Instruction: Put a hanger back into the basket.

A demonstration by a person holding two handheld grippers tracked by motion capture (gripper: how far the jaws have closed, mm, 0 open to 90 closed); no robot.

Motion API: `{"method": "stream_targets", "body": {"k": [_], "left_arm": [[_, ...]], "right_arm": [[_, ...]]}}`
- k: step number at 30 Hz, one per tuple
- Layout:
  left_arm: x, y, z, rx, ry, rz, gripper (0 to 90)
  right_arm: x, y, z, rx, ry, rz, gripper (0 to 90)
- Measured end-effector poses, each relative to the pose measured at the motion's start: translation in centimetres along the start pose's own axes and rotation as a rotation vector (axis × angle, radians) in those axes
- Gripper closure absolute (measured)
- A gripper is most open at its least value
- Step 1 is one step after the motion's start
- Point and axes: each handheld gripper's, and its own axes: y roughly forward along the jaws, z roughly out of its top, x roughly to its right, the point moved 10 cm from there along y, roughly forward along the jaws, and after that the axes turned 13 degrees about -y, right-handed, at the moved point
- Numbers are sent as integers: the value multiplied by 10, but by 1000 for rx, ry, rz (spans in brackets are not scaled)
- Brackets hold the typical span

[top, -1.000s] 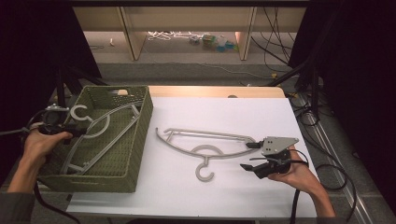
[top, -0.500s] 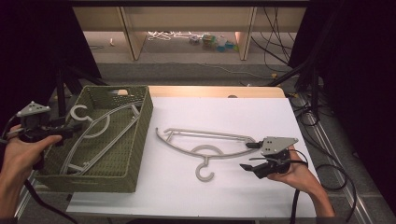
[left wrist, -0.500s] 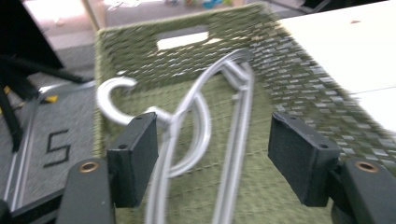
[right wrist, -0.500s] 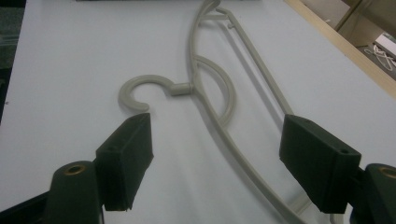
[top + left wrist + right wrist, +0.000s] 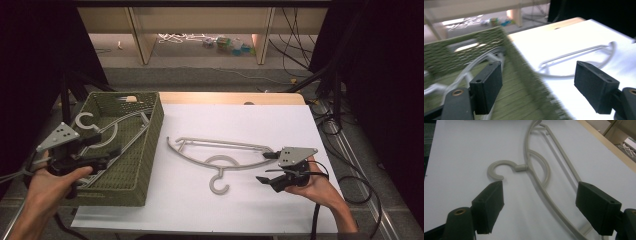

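One grey plastic hanger (image 5: 225,144) lies flat on the white tabletop. A second grey hanger (image 5: 127,118) rests inside the green woven basket (image 5: 150,145) on the left. My left gripper (image 5: 107,150) hovers over the basket's near left part. Its jaws have just been opening and stand open with nothing between them. In the left gripper view this gripper (image 5: 537,67) looks across the basket wall (image 5: 531,75) toward the table hanger (image 5: 574,53). My right gripper (image 5: 265,167) is open, its jaws straddling the table hanger's right end without pressing on it. In the right gripper view the hanger (image 5: 520,167) runs between that gripper's (image 5: 540,185) jaws.
The table's wooden far edge (image 5: 230,97) lies behind the white surface. Beyond it is a low shelf with small items (image 5: 225,44) on the floor. Black cables (image 5: 350,180) trail along the table's right side. Dark stand legs (image 5: 65,95) rise left of the basket.
My left gripper has lifted off the hanger in the basket and drawn back toward the basket's near left side, with its jaws wider apart. The right gripper has stayed put.
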Motion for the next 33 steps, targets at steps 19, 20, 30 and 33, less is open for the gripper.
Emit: {"method": "stream_targets", "body": {"k": [19,20,30,33], "left_arm": [[74,55,-49,-2,25,-151,208],[76,57,-51,1,27,-157,208],[103,79,-81,-15,59,-204,204],[106,84,-88,-24,69,-235,193]], "right_arm": [[1,1,-3,-7,1,-12,226],[0,0,-3,-7,3,-12,227],[4,-1,-3,14,15,-17,223],[4,-2,-3,16,17,-20,222]]}}
